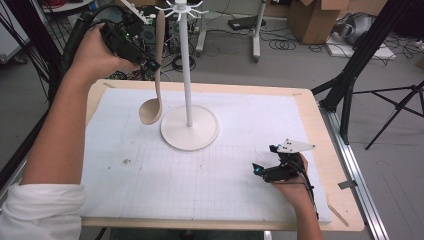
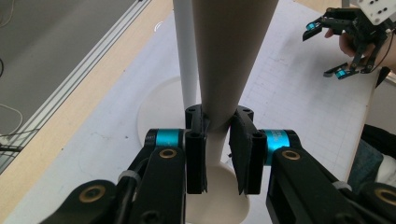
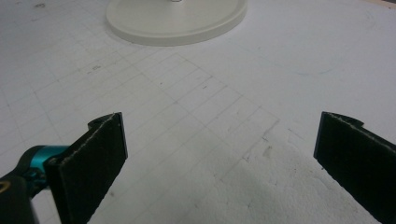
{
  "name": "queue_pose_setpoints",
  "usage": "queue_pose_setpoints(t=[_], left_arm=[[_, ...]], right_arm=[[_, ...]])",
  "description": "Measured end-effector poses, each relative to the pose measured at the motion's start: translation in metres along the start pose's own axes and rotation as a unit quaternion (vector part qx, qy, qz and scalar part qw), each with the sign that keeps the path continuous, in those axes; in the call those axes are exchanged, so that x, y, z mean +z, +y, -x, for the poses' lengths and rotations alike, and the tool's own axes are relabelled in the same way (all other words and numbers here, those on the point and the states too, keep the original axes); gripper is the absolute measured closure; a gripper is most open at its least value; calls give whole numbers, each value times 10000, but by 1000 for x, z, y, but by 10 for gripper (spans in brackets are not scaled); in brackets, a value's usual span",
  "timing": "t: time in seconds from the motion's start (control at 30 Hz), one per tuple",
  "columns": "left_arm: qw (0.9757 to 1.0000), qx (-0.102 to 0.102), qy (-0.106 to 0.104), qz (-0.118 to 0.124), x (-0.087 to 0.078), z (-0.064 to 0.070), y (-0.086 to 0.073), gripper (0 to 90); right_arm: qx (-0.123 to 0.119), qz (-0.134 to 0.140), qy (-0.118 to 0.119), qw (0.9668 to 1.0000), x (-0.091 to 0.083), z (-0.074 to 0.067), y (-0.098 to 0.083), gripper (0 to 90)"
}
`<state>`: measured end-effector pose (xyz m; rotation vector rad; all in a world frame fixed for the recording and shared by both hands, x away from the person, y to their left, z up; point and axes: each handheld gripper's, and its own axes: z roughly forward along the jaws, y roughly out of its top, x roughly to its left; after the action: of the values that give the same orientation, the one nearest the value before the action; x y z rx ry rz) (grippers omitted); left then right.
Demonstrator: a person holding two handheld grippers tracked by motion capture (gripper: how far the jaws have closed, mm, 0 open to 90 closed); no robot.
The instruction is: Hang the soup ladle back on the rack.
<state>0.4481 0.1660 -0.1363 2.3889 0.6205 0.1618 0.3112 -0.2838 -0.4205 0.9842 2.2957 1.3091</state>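
Observation:
A beige ladle [image 1: 151, 107] hangs upright above the table, bowl down, beside a white hook stand [image 1: 188, 75] with a round base [image 1: 190, 132]. My left gripper [image 1: 150, 64] is raised at the back left and shut on the ladle's handle [image 2: 224, 60]; in the left gripper view the pads [image 2: 243, 149] press the handle from both sides, with the stand's pole [image 2: 186, 51] just behind. My right gripper [image 1: 265, 159] rests on the white grid mat at the front right, jaws wide apart and nothing between the pads [image 3: 98, 154]. It also shows far off as the right gripper [image 2: 327, 49].
A white grid mat [image 1: 210, 175] covers the wooden table [image 1: 345, 200]. The stand's base [image 3: 177, 21] lies ahead of my right gripper. Tripod legs [image 1: 350, 85], cables and cardboard boxes stand on the floor beyond the table.

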Motion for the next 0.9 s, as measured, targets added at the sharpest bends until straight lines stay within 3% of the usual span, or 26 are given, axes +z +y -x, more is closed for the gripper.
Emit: queue_pose_setpoints(t=[0.3,0.67,0.9], left_arm=[[10000,-3,18,-82,6,-1,1,761],[10000,-47,-32,19,6,-4,-3,747],[9999,-76,29,122,1,-5,-9,626]], right_arm=[[-12,24,-7,10000,0,0,0,14],[-15,28,-9,10000,-1,0,0,14],[-20,-5,-7,10000,0,-1,0,14]])
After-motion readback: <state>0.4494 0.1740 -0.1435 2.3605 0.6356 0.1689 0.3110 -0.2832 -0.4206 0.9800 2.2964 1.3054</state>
